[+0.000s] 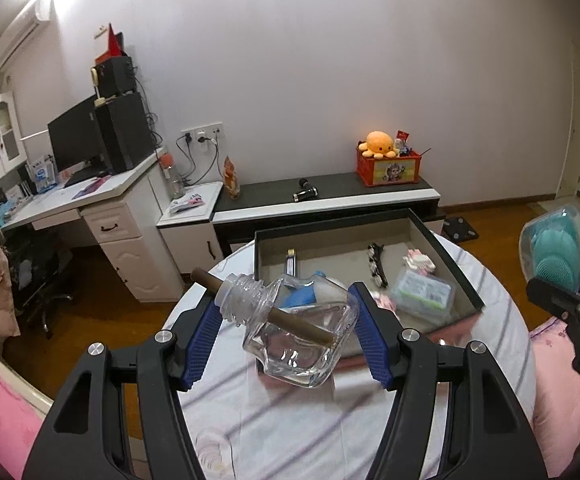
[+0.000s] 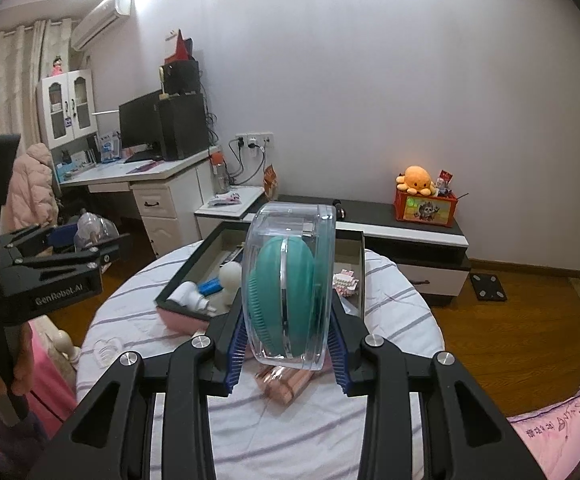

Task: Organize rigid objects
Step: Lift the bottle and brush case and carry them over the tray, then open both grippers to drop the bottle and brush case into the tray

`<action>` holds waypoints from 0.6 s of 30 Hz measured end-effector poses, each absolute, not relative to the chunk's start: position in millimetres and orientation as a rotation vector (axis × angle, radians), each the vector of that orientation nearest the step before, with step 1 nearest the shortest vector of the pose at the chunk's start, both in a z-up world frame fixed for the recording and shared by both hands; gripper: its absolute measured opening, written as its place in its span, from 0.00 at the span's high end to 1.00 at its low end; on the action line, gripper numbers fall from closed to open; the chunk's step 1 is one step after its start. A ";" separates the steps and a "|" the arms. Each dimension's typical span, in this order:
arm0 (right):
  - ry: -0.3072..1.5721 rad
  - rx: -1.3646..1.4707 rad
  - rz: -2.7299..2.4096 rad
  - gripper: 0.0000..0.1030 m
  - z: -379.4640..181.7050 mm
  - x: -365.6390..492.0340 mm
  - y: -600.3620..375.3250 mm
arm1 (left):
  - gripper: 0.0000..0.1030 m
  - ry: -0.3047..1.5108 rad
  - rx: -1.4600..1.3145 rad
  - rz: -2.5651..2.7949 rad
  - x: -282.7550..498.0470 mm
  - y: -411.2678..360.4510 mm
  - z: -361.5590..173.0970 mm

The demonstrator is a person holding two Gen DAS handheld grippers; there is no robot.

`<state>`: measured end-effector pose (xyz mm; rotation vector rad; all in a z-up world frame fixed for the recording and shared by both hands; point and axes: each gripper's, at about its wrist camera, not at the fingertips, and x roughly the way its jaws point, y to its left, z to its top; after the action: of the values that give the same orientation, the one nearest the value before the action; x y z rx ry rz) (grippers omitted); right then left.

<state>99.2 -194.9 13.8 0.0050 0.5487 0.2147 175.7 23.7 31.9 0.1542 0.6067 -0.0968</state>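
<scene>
My left gripper (image 1: 286, 316) is shut on a clear glass bottle (image 1: 302, 336) with a brown wick stick (image 1: 250, 304) through its neck, held above the round table in front of the dark storage box (image 1: 466, 280). It also shows in the right wrist view (image 2: 90, 232). My right gripper (image 2: 288, 332) is shut on a clear plastic case holding a teal silicone brush (image 2: 286, 288), held upright above the table before the box (image 2: 362, 264). The case also shows at the right of the left wrist view (image 1: 554, 248).
The box holds a blue item (image 1: 298, 298), a black hair clip (image 1: 376, 266), a clear container (image 1: 424, 294), a white bottle (image 2: 192, 298). A pink-brown packet (image 2: 284, 384) lies on the striped tablecloth (image 2: 290, 432). A low cabinet (image 1: 330, 200) and desk (image 1: 90, 196) stand behind.
</scene>
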 end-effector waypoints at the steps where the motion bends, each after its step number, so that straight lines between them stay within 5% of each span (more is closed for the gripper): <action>1: 0.558 0.007 0.215 0.65 11.5 110.9 -195.6 | 0.37 0.616 0.150 -0.094 189.0 23.2 31.1; 18: 0.804 0.070 0.241 0.65 -64.1 295.3 -189.5 | 0.37 0.939 0.191 -0.096 364.9 -0.7 -56.6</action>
<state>295.3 -189.5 -64.1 0.0703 0.8042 0.2412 364.9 -0.7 -56.6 0.1914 0.9388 -0.0962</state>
